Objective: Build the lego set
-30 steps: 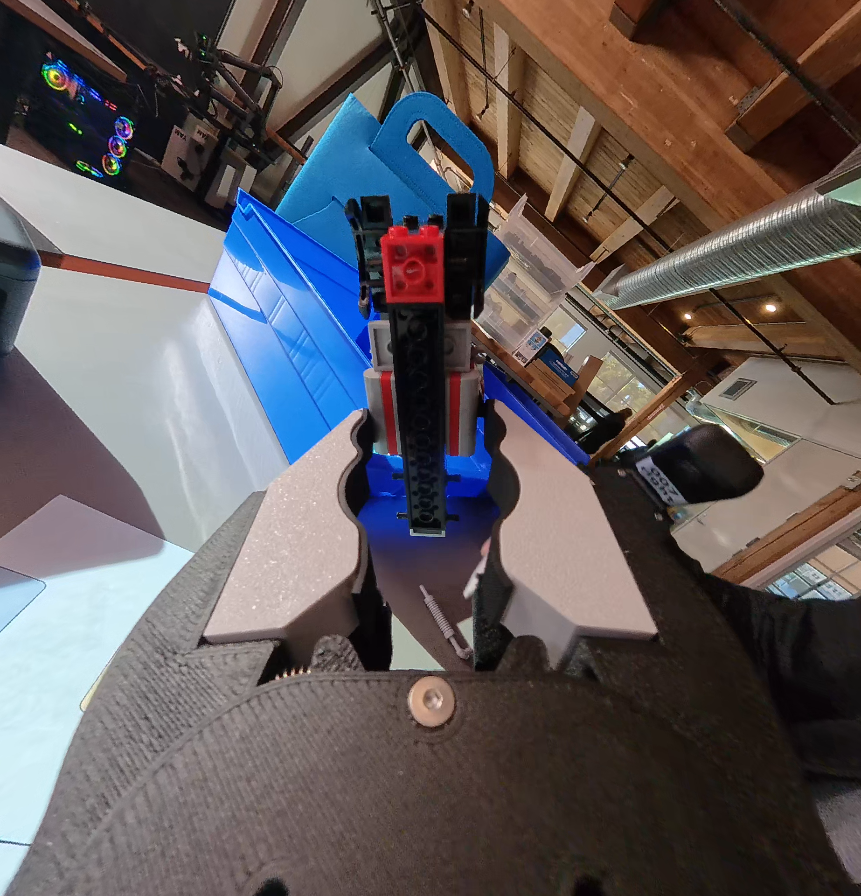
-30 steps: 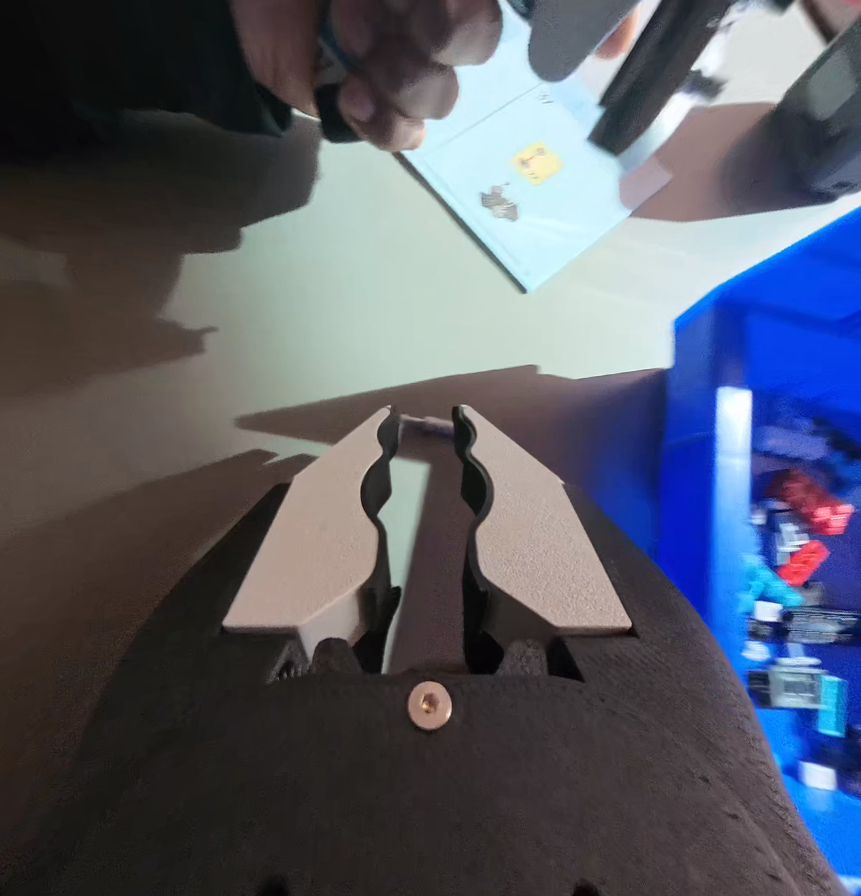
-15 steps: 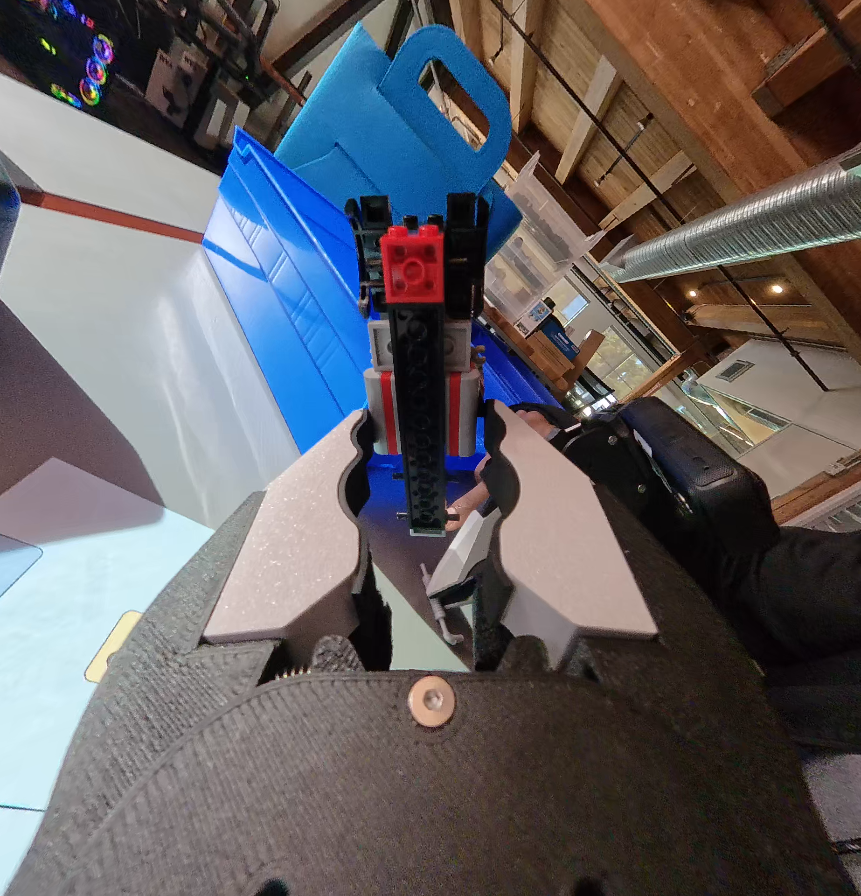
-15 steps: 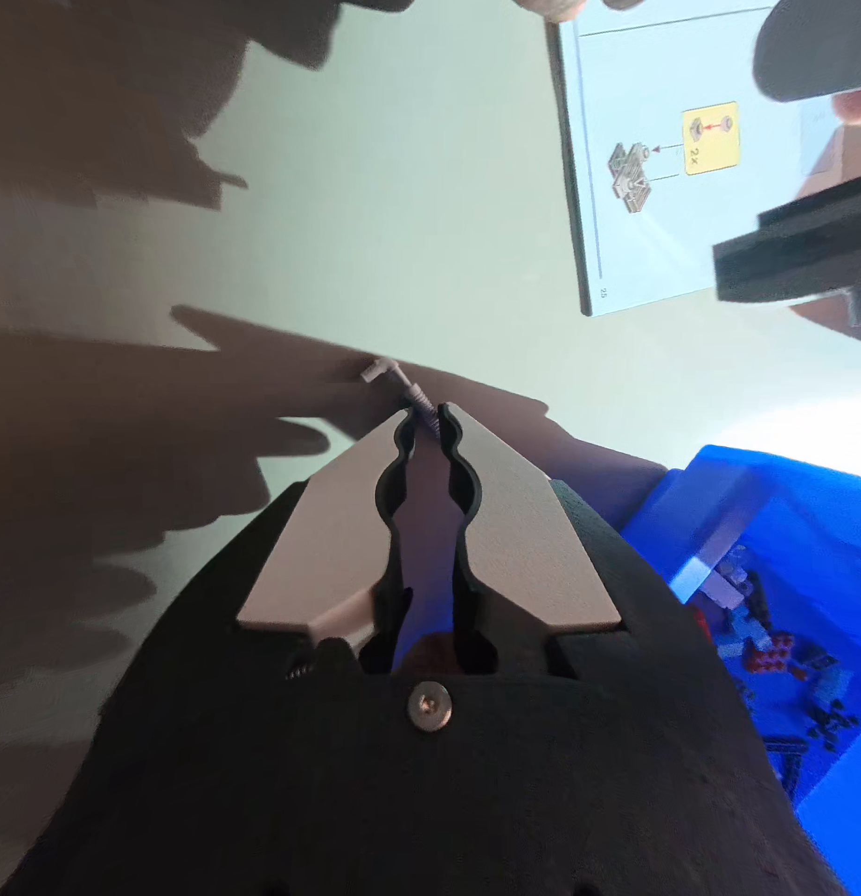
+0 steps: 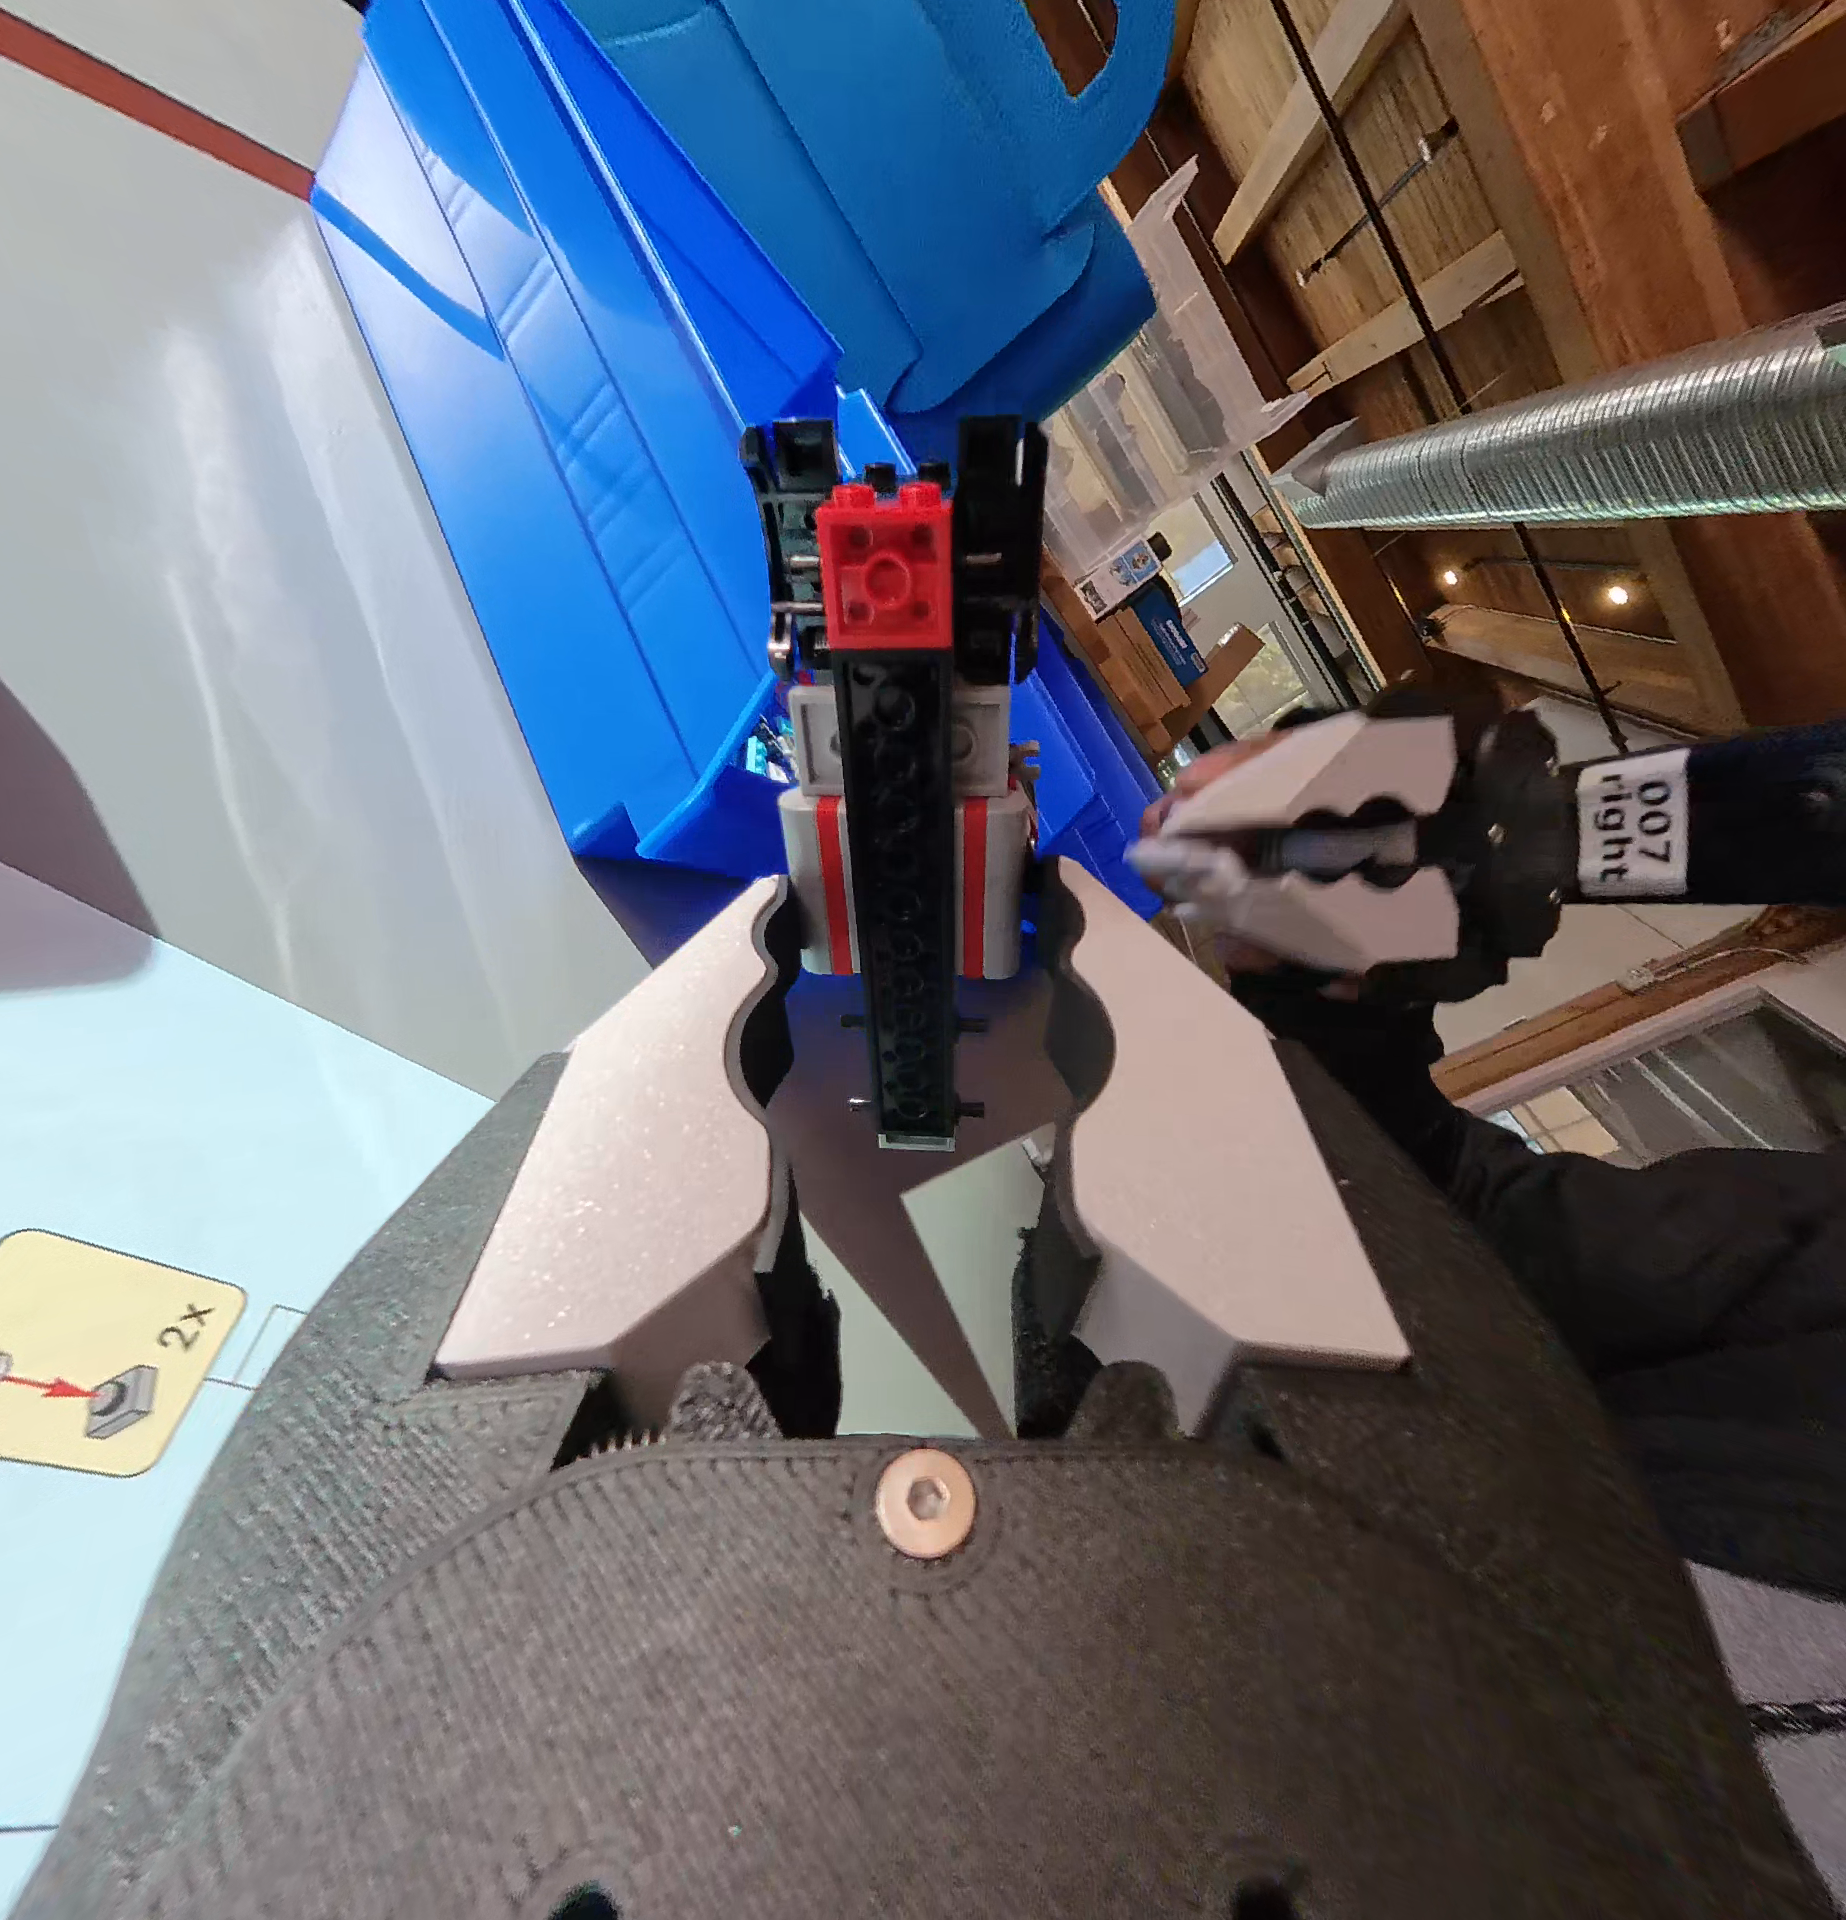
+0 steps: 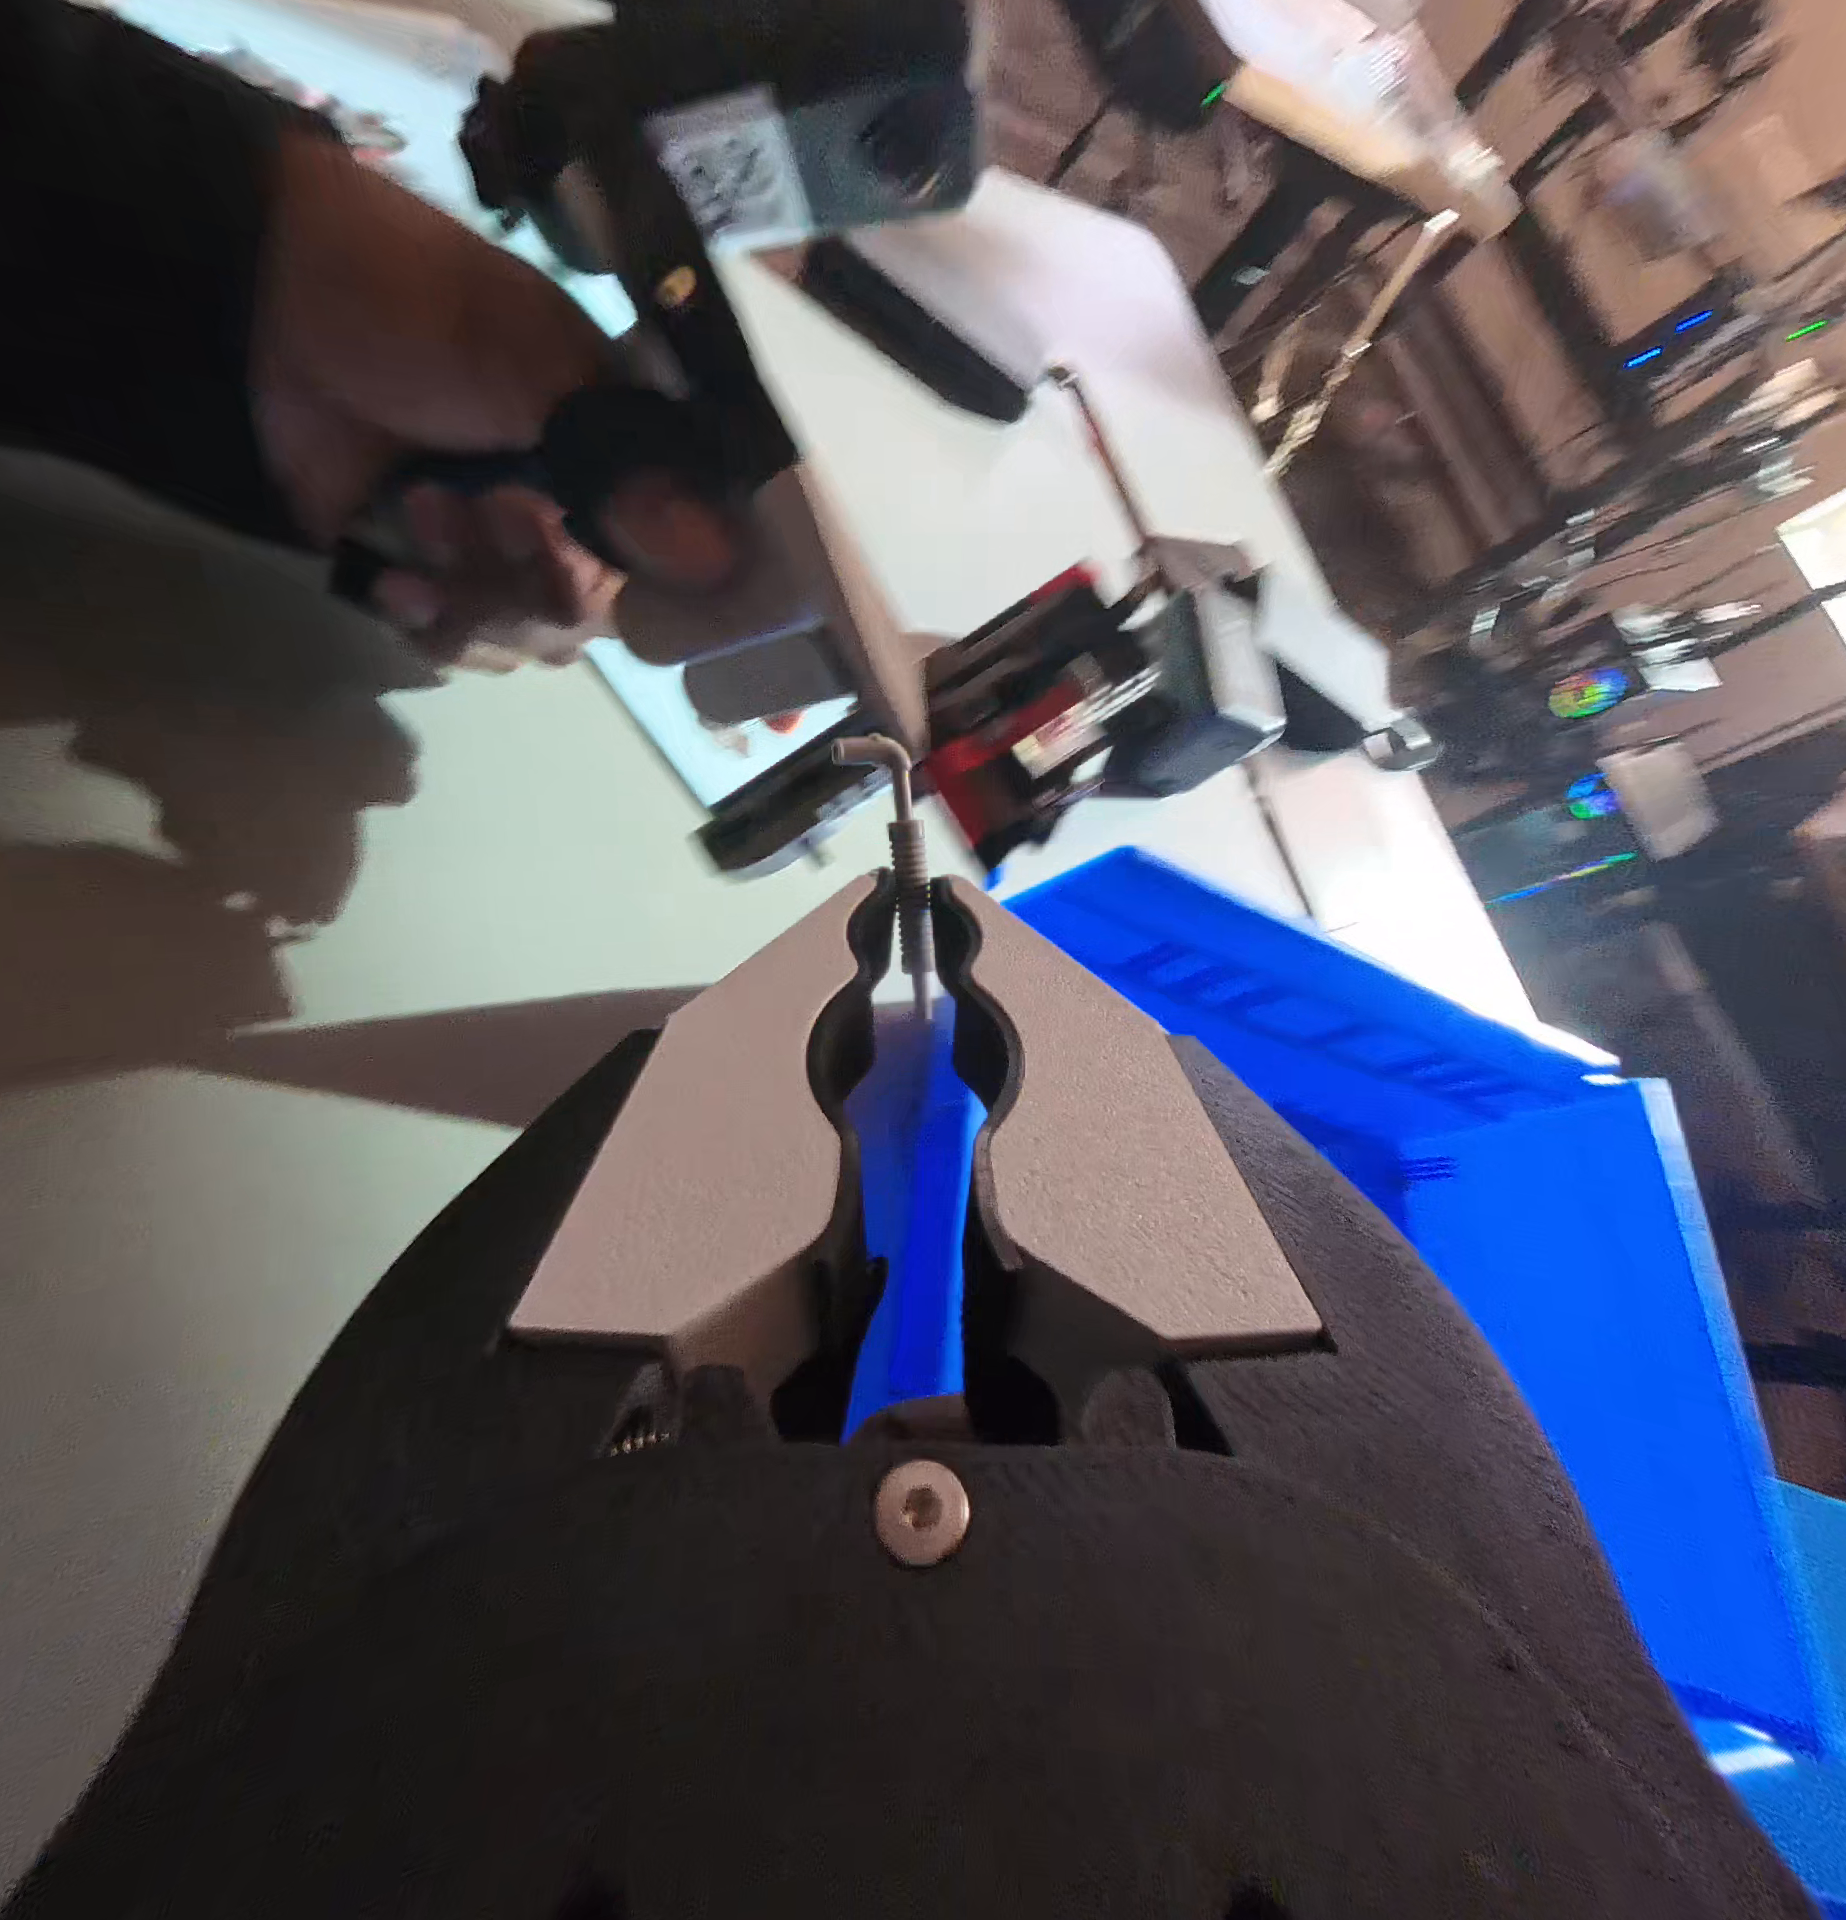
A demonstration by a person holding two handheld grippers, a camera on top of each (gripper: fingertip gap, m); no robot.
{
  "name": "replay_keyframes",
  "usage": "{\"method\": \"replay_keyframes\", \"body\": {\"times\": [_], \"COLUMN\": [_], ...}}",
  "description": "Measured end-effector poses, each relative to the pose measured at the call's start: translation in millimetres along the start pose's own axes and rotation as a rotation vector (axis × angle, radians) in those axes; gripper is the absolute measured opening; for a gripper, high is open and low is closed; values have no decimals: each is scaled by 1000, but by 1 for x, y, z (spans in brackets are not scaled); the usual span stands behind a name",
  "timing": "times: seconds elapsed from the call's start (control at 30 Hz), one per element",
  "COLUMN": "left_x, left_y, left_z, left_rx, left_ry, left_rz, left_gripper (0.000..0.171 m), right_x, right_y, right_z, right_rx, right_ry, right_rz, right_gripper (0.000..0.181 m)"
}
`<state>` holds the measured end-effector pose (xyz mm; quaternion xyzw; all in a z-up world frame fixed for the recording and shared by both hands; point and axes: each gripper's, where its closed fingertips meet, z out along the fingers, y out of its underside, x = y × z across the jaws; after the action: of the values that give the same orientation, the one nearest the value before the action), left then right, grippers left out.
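My left gripper [image 5: 914, 904] is shut on a partly built lego model [image 5: 903, 831], held off the table. The model has a long black plate, a grey body with red stripes, a red brick [image 5: 883, 582] at the far end and black parts beside it. My right gripper [image 6: 911, 894] is shut on a thin grey bent pin with a ribbed shaft [image 6: 903, 831]. In the left wrist view the right gripper [image 5: 1158, 857] hovers just right of the model, blurred. The model shows blurred in the right wrist view [image 6: 1012, 727], just beyond the pin.
A blue parts bin [image 5: 545, 416] stands behind the model, also in the right wrist view [image 6: 1418, 1143], with a blue felt bag [image 5: 898, 156] behind it. A light-blue instruction booklet [image 5: 119, 1195] lies on the white table [image 5: 171, 520]. A person's hand [image 6: 431, 436] holds the left gripper's handle.
My right gripper closed on the grey pin lying on the table, lifted it and swung up beside the model. My left gripper kept its hold and tilted slightly.
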<state>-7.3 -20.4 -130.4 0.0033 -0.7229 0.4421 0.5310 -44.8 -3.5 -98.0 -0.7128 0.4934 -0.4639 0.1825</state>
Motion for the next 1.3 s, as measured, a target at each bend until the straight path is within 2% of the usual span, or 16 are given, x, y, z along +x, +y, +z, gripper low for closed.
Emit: {"method": "replay_keyframes", "body": {"times": [0.1, 0.2, 0.53, 0.73, 1.07, 1.3], "left_x": [4, 6, 3, 3, 2, 0], "left_y": [8, 13, 25, 28, 25, 22], "left_z": [5, 9, 13, 13, 12, 10], "left_rx": [-31, -53, -94, -100, -85, -70], "left_ry": [20, 35, 46, 58, 74, 66], "left_rz": [-16, -35, -122, -167, -196, -189], "left_gripper": [47, 47, 47, 47, 47, 47], "right_x": [24, 31, 17, 12, 13, 57], "right_y": [-11, -5, 8, 12, 6, -37], "right_z": [0, 11, 29, 32, 23, -1], "right_rx": [13, -38, -109, -121, -1, 405], "right_ry": [116, 162, 71, 3, -40, 31], "right_rz": [-90, -200, -254, -207, 53, 540], "right_gripper": [8, 8, 9, 16, 37, 69]}}
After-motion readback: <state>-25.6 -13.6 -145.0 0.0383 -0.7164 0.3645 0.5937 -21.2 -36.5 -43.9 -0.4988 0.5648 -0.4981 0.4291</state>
